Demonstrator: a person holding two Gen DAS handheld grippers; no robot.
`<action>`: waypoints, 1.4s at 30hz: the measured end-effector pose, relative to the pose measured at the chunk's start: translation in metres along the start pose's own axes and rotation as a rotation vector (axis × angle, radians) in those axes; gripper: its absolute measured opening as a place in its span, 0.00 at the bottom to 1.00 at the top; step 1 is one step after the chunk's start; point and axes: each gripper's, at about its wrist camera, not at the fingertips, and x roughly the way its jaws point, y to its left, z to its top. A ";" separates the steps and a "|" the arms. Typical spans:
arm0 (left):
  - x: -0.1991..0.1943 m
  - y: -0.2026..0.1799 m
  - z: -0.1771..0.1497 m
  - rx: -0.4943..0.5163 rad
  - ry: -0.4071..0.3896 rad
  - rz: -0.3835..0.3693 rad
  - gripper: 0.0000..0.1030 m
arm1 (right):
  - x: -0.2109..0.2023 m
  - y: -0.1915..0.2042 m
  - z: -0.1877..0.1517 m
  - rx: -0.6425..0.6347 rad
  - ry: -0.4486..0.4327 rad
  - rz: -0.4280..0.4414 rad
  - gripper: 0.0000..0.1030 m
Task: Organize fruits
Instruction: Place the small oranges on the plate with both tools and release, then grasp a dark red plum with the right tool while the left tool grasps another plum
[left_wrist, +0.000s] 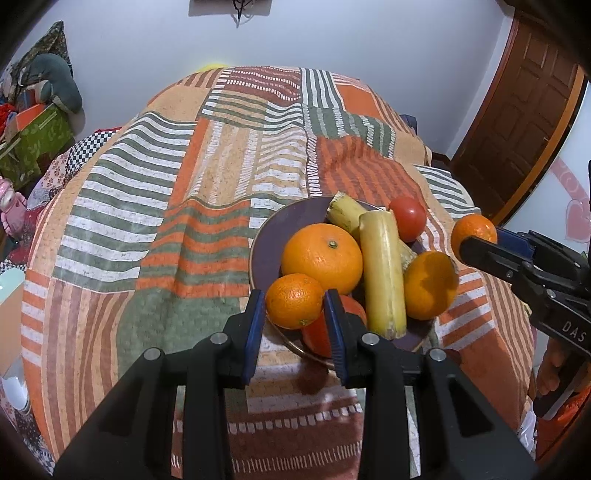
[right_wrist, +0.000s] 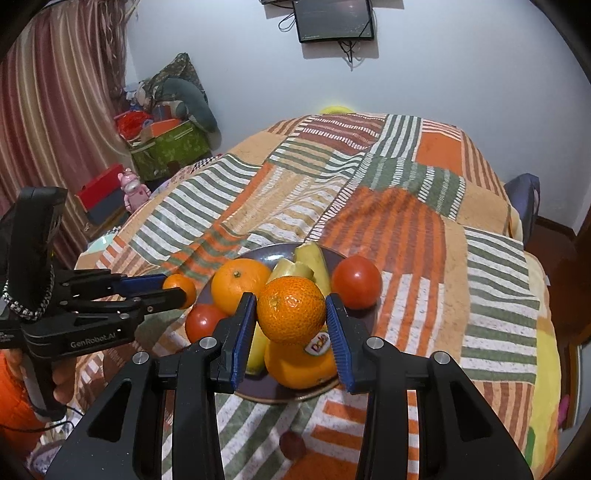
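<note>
A dark plate (left_wrist: 269, 240) on the patchwork bedspread holds a large orange (left_wrist: 321, 258), two bananas (left_wrist: 382, 273), another orange (left_wrist: 430, 290) and two tomatoes (left_wrist: 408, 218). My left gripper (left_wrist: 295, 304) is shut on a small mandarin (left_wrist: 293, 301) above the plate's near edge. My right gripper (right_wrist: 291, 314) is shut on a second mandarin (right_wrist: 291, 309) above the plate (right_wrist: 258, 254); it shows at the right in the left wrist view (left_wrist: 474, 232). The left gripper with its mandarin (right_wrist: 180, 290) shows at the left in the right wrist view.
The bedspread (left_wrist: 184, 221) covers a bed that drops off at left and right. Boxes and a cushion (right_wrist: 166, 147) stand by the curtain at left. A wooden door (left_wrist: 517, 129) is at right. A monitor (right_wrist: 334, 18) hangs on the wall.
</note>
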 end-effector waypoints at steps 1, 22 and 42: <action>0.003 0.001 0.001 -0.002 0.004 0.001 0.32 | 0.002 0.000 0.000 -0.001 0.004 0.001 0.34; 0.031 0.013 0.000 -0.032 0.053 -0.021 0.33 | 0.032 -0.001 -0.001 -0.002 0.062 0.012 0.35; 0.006 0.008 0.003 -0.032 0.023 -0.017 0.41 | 0.010 0.004 0.003 -0.011 0.024 -0.008 0.35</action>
